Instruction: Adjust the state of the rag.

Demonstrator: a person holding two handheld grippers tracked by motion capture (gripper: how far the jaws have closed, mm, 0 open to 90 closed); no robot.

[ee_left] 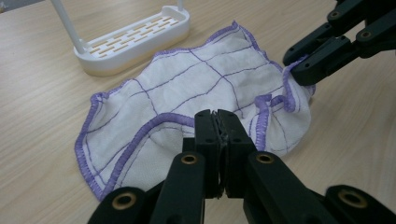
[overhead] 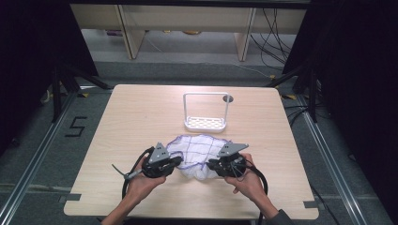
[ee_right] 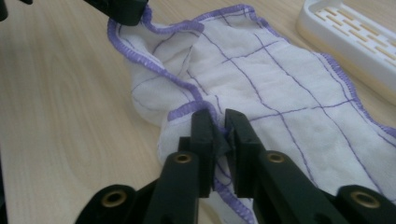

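Both grippers, left gripper (ee_left: 218,122) and right gripper (ee_right: 218,125), have jaws clamped on the rumpled white, purple-gridded cloth (overhead: 199,149).

Right tool (ee_right: 221,122) pinches the cloth (ee_right: 280,88) hem (purple-stitched).

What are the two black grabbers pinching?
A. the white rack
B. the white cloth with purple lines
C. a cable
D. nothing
B: the left gripper and the right gripper each have jaws closed on the purple-edged white cloth; the white plastic rack stands apart, untouched.
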